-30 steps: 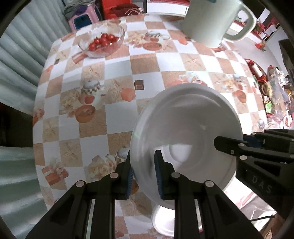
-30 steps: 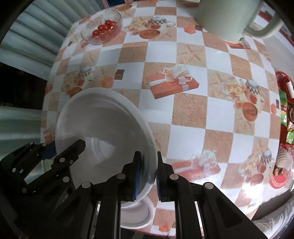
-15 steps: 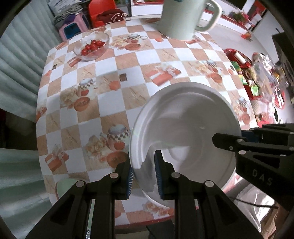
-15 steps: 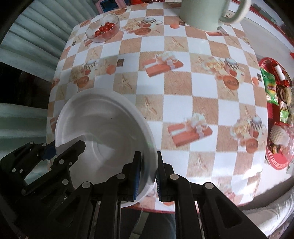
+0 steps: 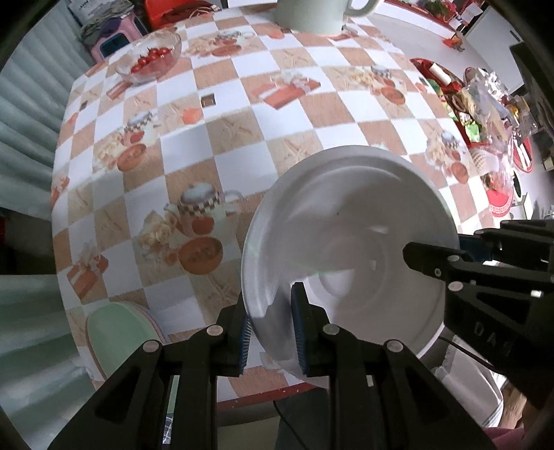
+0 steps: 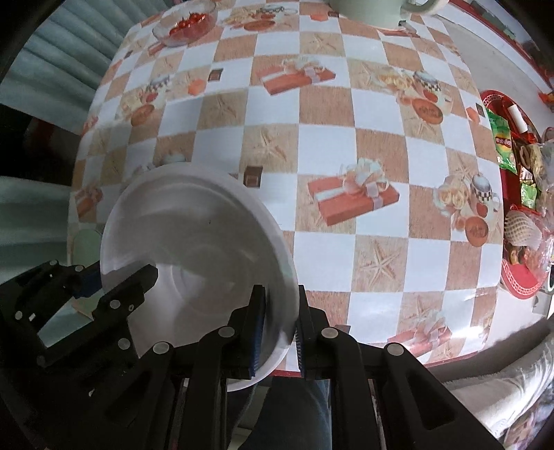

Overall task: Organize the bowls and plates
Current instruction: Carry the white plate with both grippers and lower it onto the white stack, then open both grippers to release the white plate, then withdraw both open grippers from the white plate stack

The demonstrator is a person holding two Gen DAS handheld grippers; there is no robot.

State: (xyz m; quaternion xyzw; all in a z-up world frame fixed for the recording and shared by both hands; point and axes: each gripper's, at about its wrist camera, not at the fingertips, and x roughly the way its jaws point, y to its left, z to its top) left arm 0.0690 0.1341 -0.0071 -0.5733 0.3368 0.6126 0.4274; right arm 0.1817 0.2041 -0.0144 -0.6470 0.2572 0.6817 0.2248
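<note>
A round table covered in an orange-and-white checked oilcloth printed with gift boxes and teapots [image 5: 311, 114] [image 6: 346, 145] fills both wrist views. Held in the air over its near edge is a large white round plate with a shallow centre well [image 5: 349, 239] [image 6: 194, 249], gripped on opposite sides by both tools. The black two-finger left gripper with blue pads [image 5: 270, 329] is clamped on the plate's left rim, one finger on each face; it also shows at the lower left of the right wrist view [image 6: 100, 287]. The black right gripper [image 6: 278, 332] is clamped the same way on the plate's right rim and enters the left wrist view from the right [image 5: 446, 256].

At the far edge of the table stands a big pale green mug with a handle [image 5: 311, 14] [image 6: 367, 8]. At the near left edge lies a pale green plate resting on a pink one [image 5: 117, 332]. At the far left corner sits a clear glass bowl of red cherry tomatoes [image 5: 150, 60] [image 6: 185, 22]. Beyond the table's right edge, a red tray of packaged snacks [image 6: 512, 166] is in view.
</note>
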